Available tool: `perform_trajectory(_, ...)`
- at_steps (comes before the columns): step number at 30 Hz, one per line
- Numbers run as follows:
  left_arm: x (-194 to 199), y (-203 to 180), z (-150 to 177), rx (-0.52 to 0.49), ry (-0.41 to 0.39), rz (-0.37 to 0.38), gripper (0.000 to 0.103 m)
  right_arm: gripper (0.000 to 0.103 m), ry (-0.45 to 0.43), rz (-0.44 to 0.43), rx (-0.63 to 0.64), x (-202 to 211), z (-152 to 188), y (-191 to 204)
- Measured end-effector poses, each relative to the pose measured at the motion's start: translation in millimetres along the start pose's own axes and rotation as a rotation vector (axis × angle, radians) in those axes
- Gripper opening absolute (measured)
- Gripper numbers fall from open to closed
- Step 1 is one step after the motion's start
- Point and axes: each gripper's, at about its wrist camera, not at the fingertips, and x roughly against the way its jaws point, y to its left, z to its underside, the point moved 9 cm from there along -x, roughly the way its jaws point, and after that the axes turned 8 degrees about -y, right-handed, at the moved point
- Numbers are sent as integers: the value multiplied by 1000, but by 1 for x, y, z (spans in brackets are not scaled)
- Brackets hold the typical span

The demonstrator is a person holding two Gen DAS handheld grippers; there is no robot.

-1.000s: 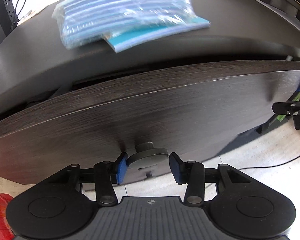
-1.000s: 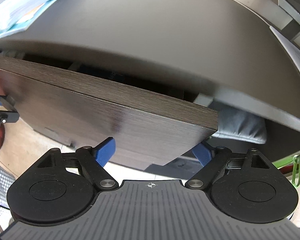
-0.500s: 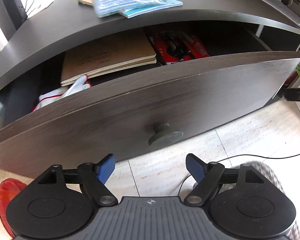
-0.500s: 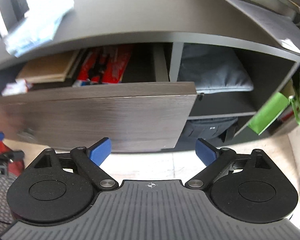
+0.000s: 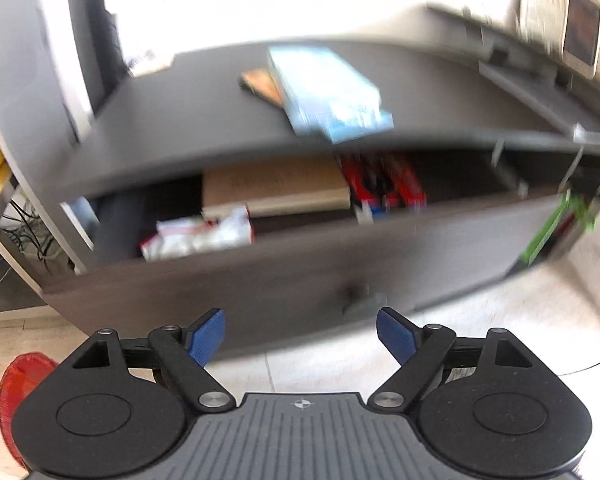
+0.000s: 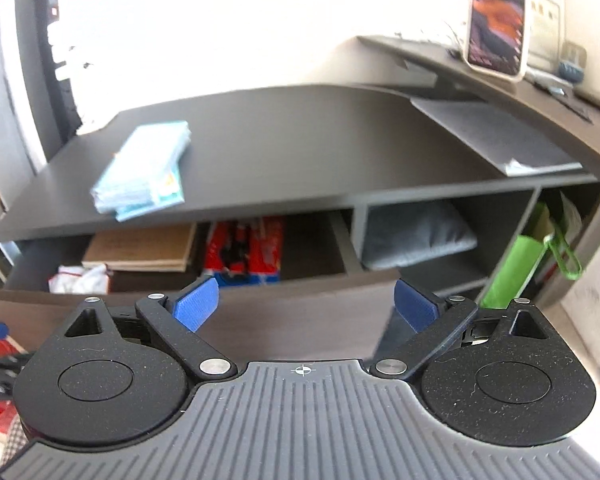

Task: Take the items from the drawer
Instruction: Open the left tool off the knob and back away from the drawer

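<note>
The dark surface (image 6: pixel 300 136) spans both views, and on it lies a stack of light-blue packets (image 6: pixel 142 170) near its front left edge, with a brown booklet (image 5: pixel 262 84) peeking out from behind it in the left wrist view. Under the surface the drawer (image 5: pixel 300 276) stands pulled out, its wood-grain front facing the cameras and its round knob (image 5: pixel 358 300) blurred in the left view. To the right of the drawer an open shelf compartment holds a grey cushion (image 6: pixel 416 240), and further right stands a green folder (image 6: pixel 512 272).

Inside the drawer, a brown notebook stack (image 5: pixel 276 186) lies at the middle, a red package (image 5: pixel 384 182) just to its right, and a crumpled white and red glove (image 5: pixel 200 236) at the left front, just beside the notebooks.

The left gripper (image 5: pixel 300 332) hangs in front of the drawer front with its blue pads wide apart and nothing between them. The right gripper (image 6: pixel 306 306) is likewise spread wide and empty, held before the drawer's right part.
</note>
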Motion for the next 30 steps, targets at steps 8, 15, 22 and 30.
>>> perform_trajectory(8,-21,37,-42,93,-125,-208,90,76,16,-20,5,-41,-8,37)
perform_trajectory(15,-63,42,-41,72,-51,-311,92,87,86,-2,49,-86,-5,45)
perform_trajectory(22,-82,36,-25,48,-1,-306,92,88,145,25,66,-116,5,38)
perform_trajectory(30,-83,40,-25,50,7,-293,93,88,209,30,101,-126,21,39)
